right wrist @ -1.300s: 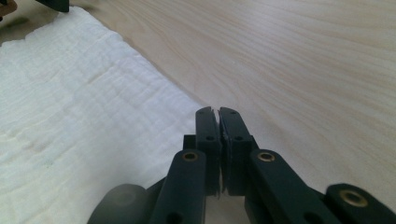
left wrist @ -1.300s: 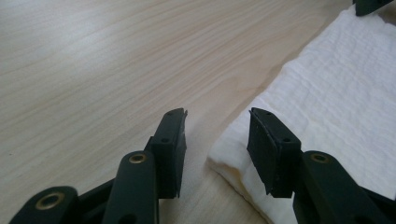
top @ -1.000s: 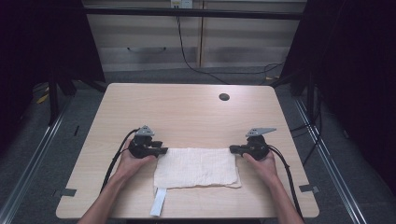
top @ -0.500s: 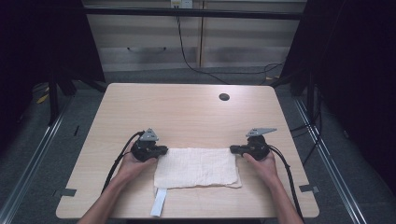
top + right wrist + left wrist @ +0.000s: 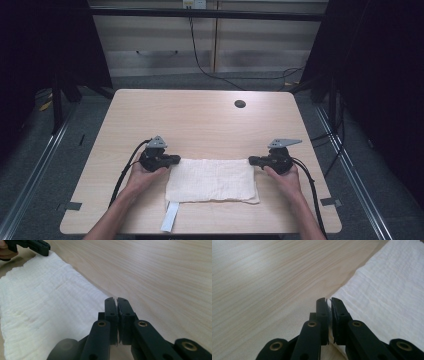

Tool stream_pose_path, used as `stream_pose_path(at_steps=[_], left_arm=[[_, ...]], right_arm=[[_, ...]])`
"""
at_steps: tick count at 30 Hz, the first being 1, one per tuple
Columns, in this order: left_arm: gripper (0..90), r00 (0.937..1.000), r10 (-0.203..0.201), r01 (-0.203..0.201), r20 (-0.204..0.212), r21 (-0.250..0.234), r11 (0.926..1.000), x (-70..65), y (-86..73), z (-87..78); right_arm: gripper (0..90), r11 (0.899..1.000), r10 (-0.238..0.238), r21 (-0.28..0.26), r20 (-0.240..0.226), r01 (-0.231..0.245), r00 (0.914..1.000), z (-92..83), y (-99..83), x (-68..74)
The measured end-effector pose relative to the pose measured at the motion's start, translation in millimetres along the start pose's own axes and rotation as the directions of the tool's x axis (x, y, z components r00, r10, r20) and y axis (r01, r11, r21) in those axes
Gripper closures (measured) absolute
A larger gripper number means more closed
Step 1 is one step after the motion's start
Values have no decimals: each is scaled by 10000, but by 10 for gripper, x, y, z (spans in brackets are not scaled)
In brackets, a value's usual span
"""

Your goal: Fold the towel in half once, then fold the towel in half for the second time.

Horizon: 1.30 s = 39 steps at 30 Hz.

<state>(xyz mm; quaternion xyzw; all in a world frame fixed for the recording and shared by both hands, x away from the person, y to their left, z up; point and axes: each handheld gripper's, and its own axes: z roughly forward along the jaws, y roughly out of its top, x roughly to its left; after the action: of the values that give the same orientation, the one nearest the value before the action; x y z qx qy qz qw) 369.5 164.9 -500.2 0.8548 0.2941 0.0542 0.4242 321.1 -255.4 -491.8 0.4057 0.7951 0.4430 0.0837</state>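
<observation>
High view | white crinkled rectangular cloth (image 5: 211, 180) | pale woodgrain table (image 5: 200, 120)

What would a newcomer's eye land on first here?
First, the white cloth lying flat near the front edge of the pale wooden table. The left claw is shut on the cloth's far left corner and the right claw on its far right corner, each held by a hand. A white strip pokes out from under the cloth's near left edge.
</observation>
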Motion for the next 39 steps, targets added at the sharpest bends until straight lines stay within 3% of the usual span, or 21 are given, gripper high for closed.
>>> stream_pose_path(at_steps=[4,10,19,25,39], left_arm=[[852,10000,-24,24,63,24,10000,11,-5,1],[852,9996,-237,243,144,-382,9990,48,14,-93],[853,9994,-324,317,-83,-717,9969,32,14,-242],[855,9977,-637,618,-237,-732,9954,99,0,-207],[858,9945,-864,819,-585,-754,9938,96,-22,-180]], right_arm=[[876,9999,137,-78,-7,-137,9999,0,6,-18],[877,9999,38,-107,-35,-38,10000,25,31,-8],[877,9975,-386,-594,-181,375,9991,-81,116,139],[878,9898,-1189,-846,-444,1148,9919,-191,180,316],[879,9846,-1723,-487,-1170,1677,9781,-208,103,555]])
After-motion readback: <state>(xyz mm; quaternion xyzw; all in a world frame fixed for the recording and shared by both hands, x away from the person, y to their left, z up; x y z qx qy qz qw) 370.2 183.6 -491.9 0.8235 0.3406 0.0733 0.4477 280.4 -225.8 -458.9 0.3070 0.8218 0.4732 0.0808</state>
